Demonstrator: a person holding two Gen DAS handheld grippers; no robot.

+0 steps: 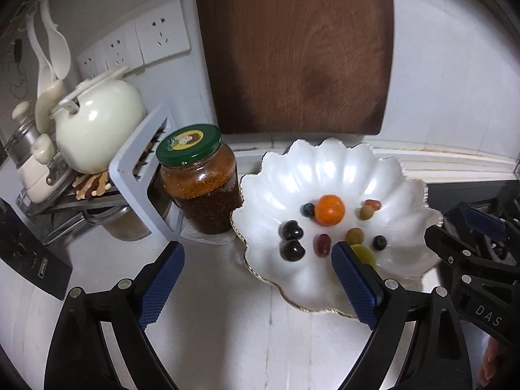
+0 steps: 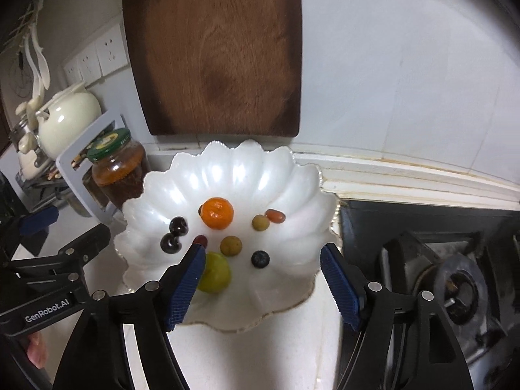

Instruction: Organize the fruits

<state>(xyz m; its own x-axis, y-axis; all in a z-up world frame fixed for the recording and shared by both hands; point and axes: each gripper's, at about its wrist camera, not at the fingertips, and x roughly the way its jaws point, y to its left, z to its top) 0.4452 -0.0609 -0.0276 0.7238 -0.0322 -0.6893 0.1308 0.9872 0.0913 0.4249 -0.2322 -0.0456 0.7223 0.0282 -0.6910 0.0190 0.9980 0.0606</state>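
Nearest the cameras, both grippers hang with fingers spread wide and nothing between them: the left gripper [image 1: 256,281] over the bare white desk [image 1: 227,325] with its right finger just over the plate's near-left rim, the right gripper [image 2: 263,284] over the plate's near edge. The scalloped white plate [image 2: 292,188] holds all the fruit, small and glossy (mostly apart from each other). At the front lies a yellow-green fruit [image 2: 216,271], partly behind the right gripper's left finger; beyond it a blueberry [image 2: 260,258], a tan round fruit [image 2: 231,245], a dark red grape [image 1: 323,244] and two near-black cherries [image 2: 174,235] touching. Farther in sit a bright orange mandarin [image 2: 217,213], a second blueberry [image 1: 308,209], an olive-green fruit [image 2: 260,222] and a red-orange oblong fruit [image 2: 275,216] beside it. Left of the plate, close to its rim, stands a green-lidded jar [image 1: 200,178] of reddish-brown preserve. The stove [image 2: 455,276] borders the plate on the right. A wooden cutting board [image 1: 295,48] leans on the wall behind.
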